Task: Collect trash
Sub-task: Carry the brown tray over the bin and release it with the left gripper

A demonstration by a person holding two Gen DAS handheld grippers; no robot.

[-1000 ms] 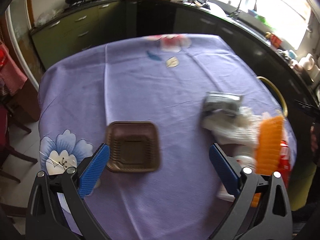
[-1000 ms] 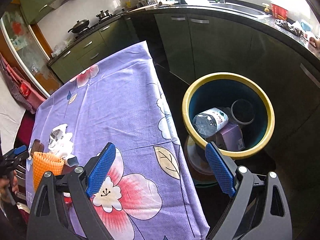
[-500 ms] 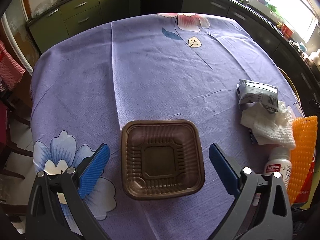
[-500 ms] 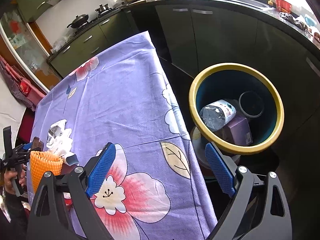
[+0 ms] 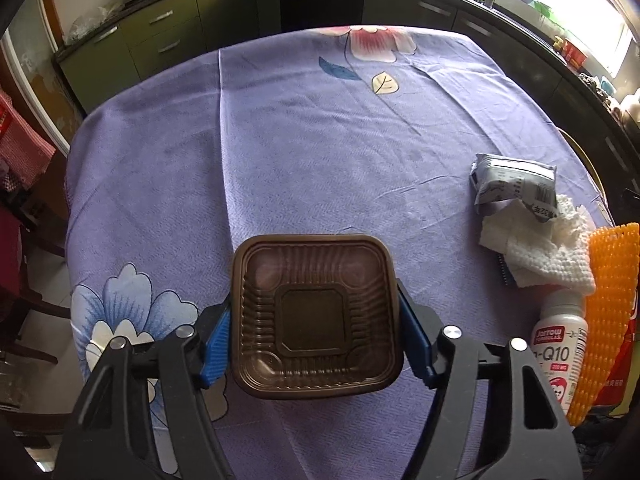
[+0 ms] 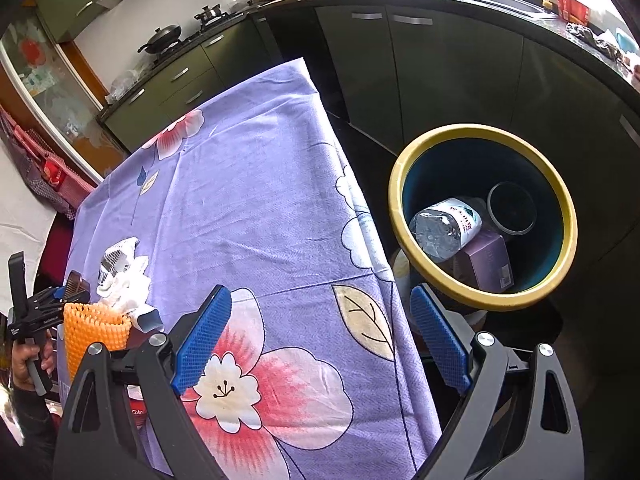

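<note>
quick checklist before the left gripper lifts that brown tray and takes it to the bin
1. Brown tray between the left gripper pads: ok; the jaws have just been closing, both pads on its sides.
2. Grip firm enough to lift: cannot tell.
3. Tray empty: ok.
4. Bin has room above the bottle: ok.
5. Right gripper empty, jaws open: ok.

The left claw (image 5: 314,340) points steeply down; its jaws have just been closing and now press both sides of a tray (image 5: 314,322). The right claw (image 6: 320,340) hangs open, empty.
</note>
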